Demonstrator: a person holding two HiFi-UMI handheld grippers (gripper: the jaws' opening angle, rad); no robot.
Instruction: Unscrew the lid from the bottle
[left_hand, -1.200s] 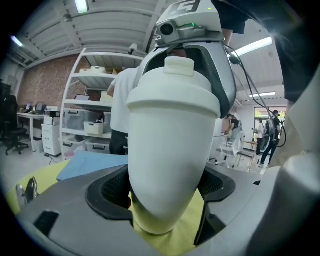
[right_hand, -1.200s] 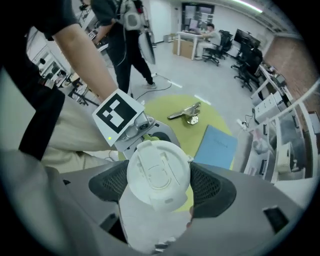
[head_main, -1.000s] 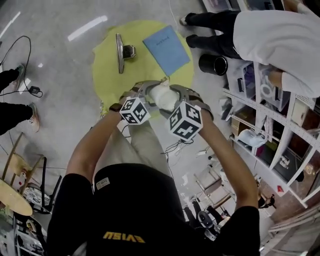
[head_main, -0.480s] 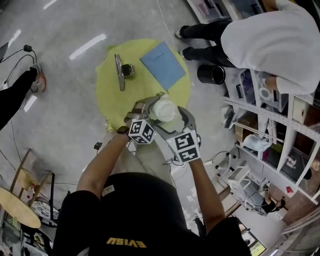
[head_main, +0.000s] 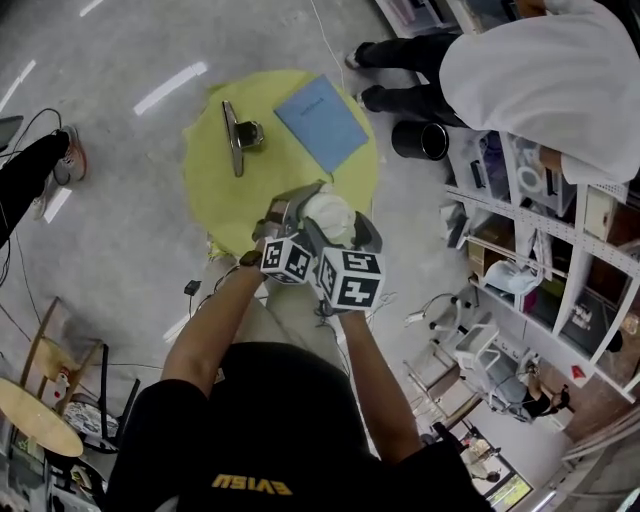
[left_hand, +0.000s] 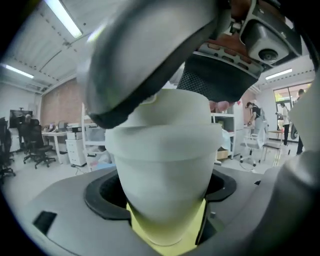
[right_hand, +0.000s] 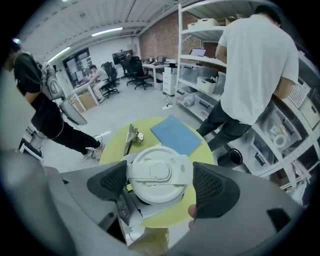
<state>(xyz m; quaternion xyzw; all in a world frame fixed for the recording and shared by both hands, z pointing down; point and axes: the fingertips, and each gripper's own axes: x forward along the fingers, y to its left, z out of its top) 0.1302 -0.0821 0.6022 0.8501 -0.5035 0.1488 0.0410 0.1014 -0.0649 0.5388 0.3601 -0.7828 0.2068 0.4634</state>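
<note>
- The white bottle (head_main: 330, 213) is held upright in the air, over the near edge of the round yellow worktop (head_main: 215, 170), with one claw on each end of it.
- Its lid (right_hand: 159, 172) is white with a flip tab across the top, and it sits on the bottle's neck. The body under it narrows toward the bottom.
- The left claw (left_hand: 165, 202) comes in from the near side, roughly level, and is clamped on the body just below the lid. Its black pads (left_hand: 102, 197) press in from either side. Its jaws have just been closing, with the bottle between them.
- The right claw (right_hand: 159, 181) reaches steeply down onto the lid from above. Its jaws have just been closing too, with the lid between them. The left mesh pad (right_hand: 107, 182) touches the lid's edge. The right one seems to touch as well, though that edge is hard to read.
- In the head view the two marker cubes (head_main: 288, 258) sit side by side just near of the bottle.
- A blue notebook (head_main: 322, 122) lies on the far right of the worktop, and a metal piece (head_main: 237, 135) with a long bar lies on the far left. Both are well apart from the bottle.
- A black bin (head_main: 420, 140) stands on the floor to the right of the worktop. Near it a person (head_main: 540, 80) in a white shirt stands at white shelves (head_main: 560, 280).
</note>
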